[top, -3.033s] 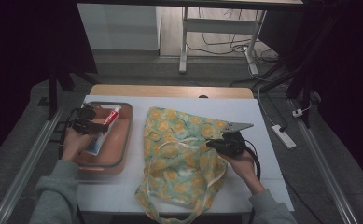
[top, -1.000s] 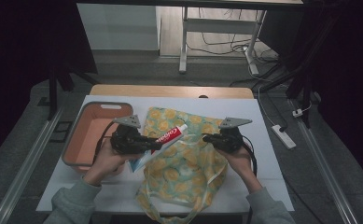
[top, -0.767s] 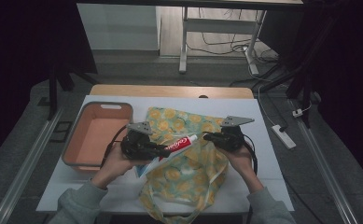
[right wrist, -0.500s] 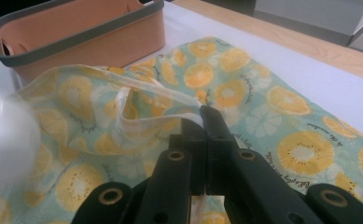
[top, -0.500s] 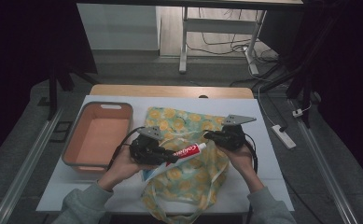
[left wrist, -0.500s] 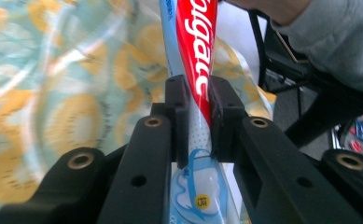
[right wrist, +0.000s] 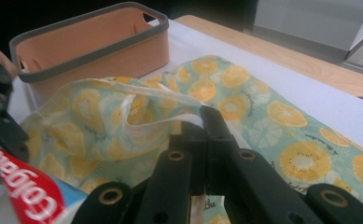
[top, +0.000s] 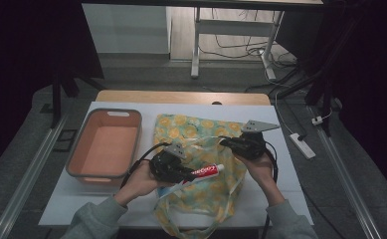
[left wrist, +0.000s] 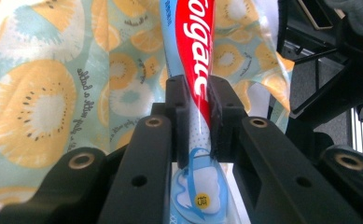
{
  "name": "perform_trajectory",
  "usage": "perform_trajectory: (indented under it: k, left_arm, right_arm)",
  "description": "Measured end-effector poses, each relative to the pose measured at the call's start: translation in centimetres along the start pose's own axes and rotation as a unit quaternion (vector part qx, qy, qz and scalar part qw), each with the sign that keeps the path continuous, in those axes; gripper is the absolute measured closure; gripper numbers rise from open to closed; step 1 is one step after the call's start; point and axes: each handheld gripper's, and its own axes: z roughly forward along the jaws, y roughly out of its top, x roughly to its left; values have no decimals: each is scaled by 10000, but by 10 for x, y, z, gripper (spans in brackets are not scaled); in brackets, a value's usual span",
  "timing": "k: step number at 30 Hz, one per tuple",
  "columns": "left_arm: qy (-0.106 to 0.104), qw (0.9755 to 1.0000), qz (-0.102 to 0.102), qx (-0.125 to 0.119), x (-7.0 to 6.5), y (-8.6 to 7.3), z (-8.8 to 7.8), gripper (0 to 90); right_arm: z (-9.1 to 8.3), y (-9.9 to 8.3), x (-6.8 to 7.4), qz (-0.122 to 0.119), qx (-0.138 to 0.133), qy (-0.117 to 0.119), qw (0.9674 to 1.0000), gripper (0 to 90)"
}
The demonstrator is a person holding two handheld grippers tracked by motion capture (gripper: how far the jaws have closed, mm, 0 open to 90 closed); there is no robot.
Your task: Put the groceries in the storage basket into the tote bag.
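Observation:
A fruit-print cloth bag [top: 201, 149] lies on the white table. My left gripper [top: 183, 175] is shut on a red-and-white toothpaste tube [top: 204, 172], which points right over the bag's middle. In the left gripper view the tube [left wrist: 195, 60] runs up between the black pads [left wrist: 178, 100], with the bag's fabric [left wrist: 44, 93] behind it. My right gripper [top: 229, 143] is shut on the bag's upper edge and holds it raised. In the right gripper view its jaws pinch the pale hem [right wrist: 170, 100], and the tube's end [right wrist: 25, 193] shows at the lower left.
An orange bin with a grey rim [top: 106, 149] stands to the left of the bag, and the same bin [right wrist: 90, 44] appears at the back of the right gripper view. White table surface [top: 280, 179] lies to the right of the bag. A wooden strip [top: 181, 97] edges the far side.
My left gripper has carried the toothpaste tube from the orange bin rightward over the bag, and lower. The right gripper has kept its hold on the bag's edge, nearly still.

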Motion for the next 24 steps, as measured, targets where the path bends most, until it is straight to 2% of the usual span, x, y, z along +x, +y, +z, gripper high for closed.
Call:
perform_trajectory:
  k: [5,7,13,16,20,24]
  left_arm:
    - [21,9998,79,159,-2,5,11,795]
    - [134,9998,73,149,-2,8,18,796]
    - [369,9986,14,367,3,18,43,797]
    - [581,9979,84,288,2,23,51,798]
    - [583,9981,127,167,5,31,60,798]
    - [833,9960,269,199,9,32,74,798]
  right_arm:
    - [-2,3,4,-14,-85,61,9999,891]
    - [-3,4,5,3,-111,104,9999,891]
    - [-4,6,11,21,-215,212,9995,891]
    - [-5,8,14,-16,-220,253,9994,891]
    - [-4,7,15,-4,-212,301,9993,891]
    - [-4,7,15,14,-210,307,9993,891]
